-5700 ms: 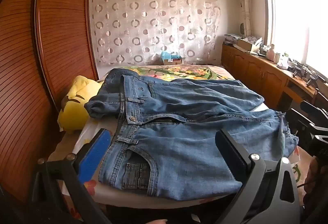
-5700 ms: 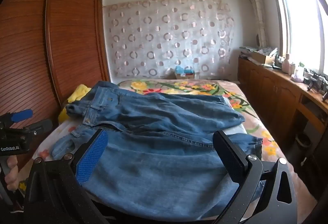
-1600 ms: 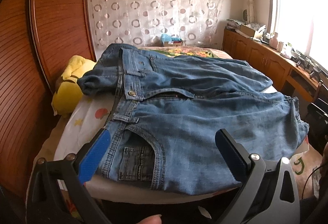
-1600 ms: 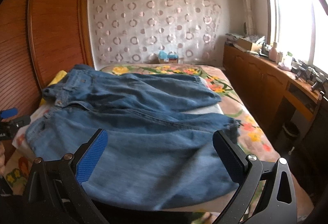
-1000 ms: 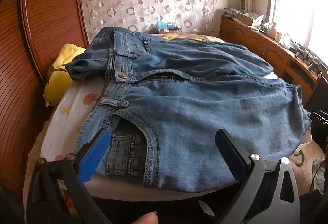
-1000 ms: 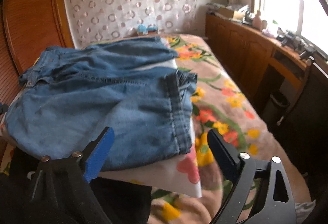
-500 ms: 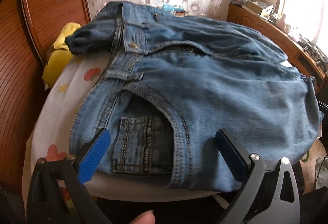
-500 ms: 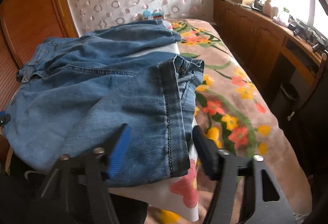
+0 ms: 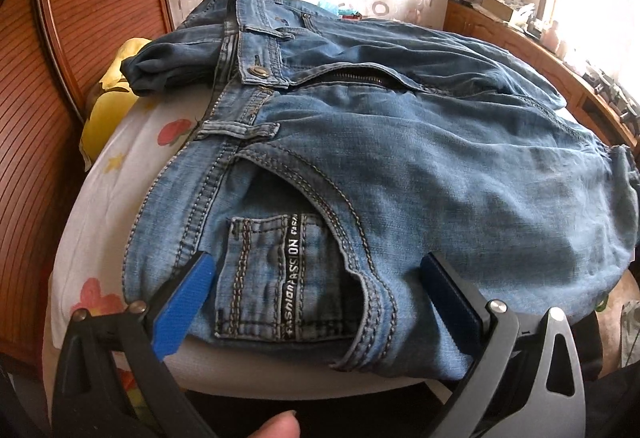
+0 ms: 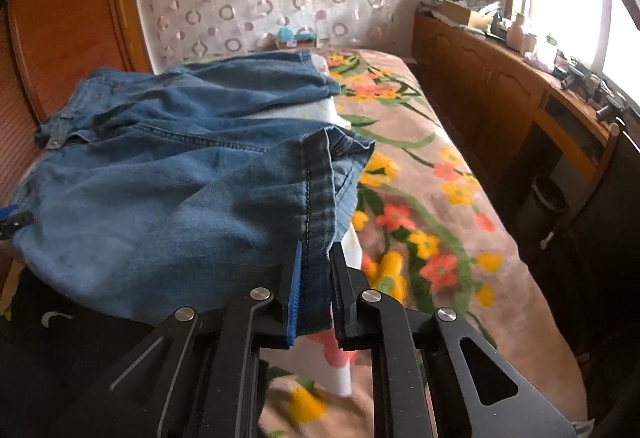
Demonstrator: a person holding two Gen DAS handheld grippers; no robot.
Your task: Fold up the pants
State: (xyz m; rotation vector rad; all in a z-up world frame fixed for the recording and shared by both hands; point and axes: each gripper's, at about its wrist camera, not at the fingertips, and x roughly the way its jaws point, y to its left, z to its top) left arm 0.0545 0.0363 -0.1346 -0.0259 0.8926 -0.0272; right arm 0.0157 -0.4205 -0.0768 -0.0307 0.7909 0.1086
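Your right gripper is closing, pads pinching the hem of the jeans. Your left gripper stands spread wide over the pocket corner, gripping nothing.

Blue denim pants lie spread flat, fly open.

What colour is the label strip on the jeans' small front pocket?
Black with white lettering; the label strip shows best in the left wrist view.

Faded blue jeans, floral blanket, blue fingers
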